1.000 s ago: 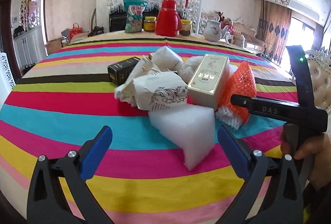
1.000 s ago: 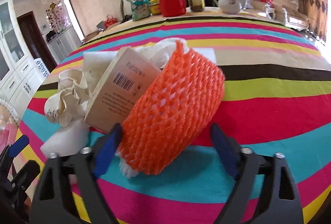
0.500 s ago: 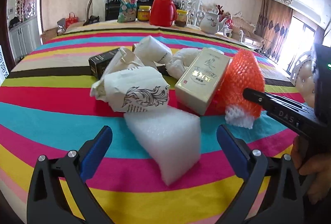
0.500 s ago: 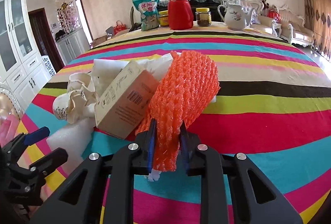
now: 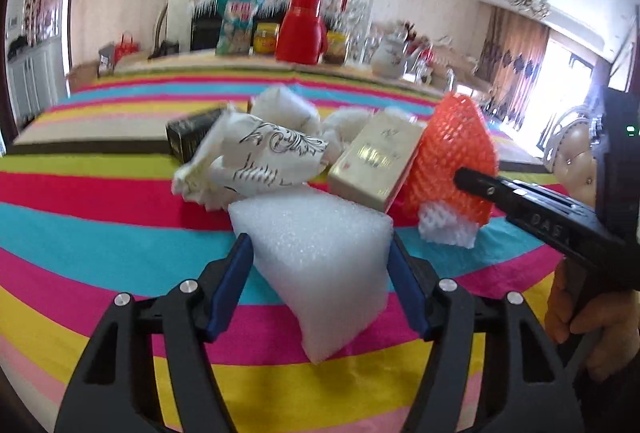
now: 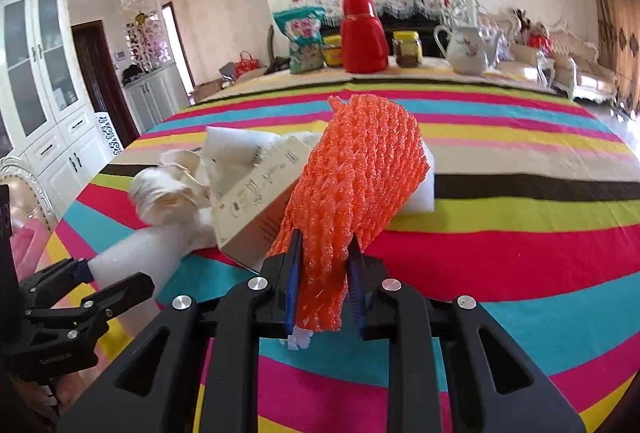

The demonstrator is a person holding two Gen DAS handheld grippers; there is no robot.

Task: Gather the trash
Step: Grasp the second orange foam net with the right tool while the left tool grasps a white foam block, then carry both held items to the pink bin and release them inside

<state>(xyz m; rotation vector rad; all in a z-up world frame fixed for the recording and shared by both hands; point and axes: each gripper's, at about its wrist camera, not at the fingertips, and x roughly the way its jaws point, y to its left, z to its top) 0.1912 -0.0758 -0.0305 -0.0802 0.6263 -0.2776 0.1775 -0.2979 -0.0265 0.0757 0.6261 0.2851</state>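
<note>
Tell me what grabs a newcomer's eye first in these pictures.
The orange foam net, pinched in the right gripper at centre, stands out most. Beside it, the left gripper has just been closing around a white foam block. Both sit over a brightly striped tablecloth.

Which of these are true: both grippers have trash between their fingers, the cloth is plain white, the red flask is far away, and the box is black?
1. The right gripper squeezes the orange foam net. True.
2. The left gripper is empty. False: the white foam block sits between its fingers, which have just been closing.
3. The tablecloth is plain white. False: bright stripes.
4. The red flask stands at the far end. True.
</note>
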